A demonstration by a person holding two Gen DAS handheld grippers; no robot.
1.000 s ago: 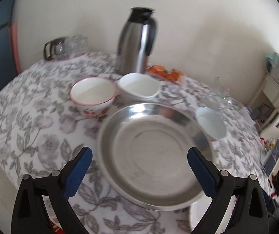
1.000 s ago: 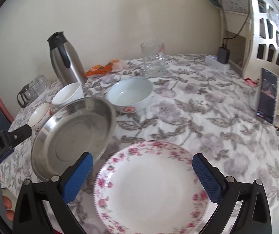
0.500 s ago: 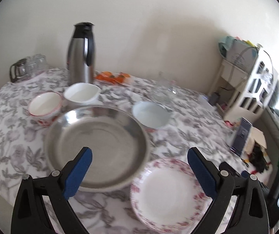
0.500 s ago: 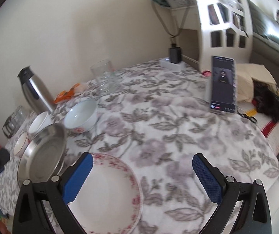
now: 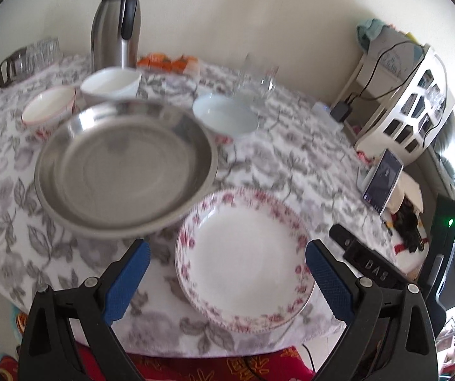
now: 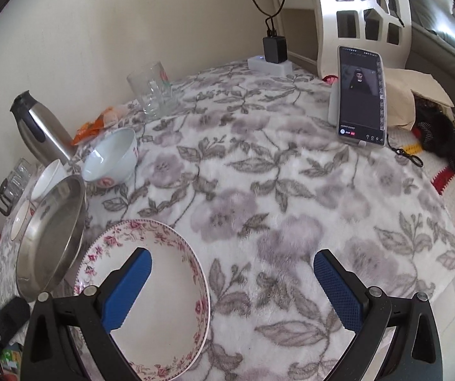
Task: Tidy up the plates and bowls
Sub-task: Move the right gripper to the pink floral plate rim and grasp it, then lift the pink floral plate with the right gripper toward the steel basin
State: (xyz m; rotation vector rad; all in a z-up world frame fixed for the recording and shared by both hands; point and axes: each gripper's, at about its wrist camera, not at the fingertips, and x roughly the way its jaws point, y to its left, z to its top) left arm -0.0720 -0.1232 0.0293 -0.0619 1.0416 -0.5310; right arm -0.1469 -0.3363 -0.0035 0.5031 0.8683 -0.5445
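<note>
A white plate with a pink flower rim (image 5: 243,260) (image 6: 164,289) lies near the table's front edge. Left of it sits a wide steel dish (image 5: 125,168) (image 6: 51,238). Behind stand a pale blue bowl (image 5: 226,117) (image 6: 111,155), a white bowl (image 5: 111,82) (image 6: 46,179) and a red-rimmed bowl (image 5: 49,106) (image 6: 21,219). My left gripper (image 5: 226,281) is open above the flowered plate's near side, holding nothing. My right gripper (image 6: 232,289) is open too, its left finger over the plate, the rest over bare cloth.
A steel thermos (image 5: 116,22) (image 6: 38,130), a glass mug (image 6: 152,90), an orange packet (image 5: 167,60) and small glasses (image 5: 29,58) line the back. A propped phone (image 6: 361,95) and a charger (image 6: 273,50) stand at the right. The flowered tablecloth (image 6: 291,190) covers the round table.
Both views have swung right. The left gripper has shifted from over the steel dish to over the flowered plate. The right gripper has moved off the plate toward the bare cloth.
</note>
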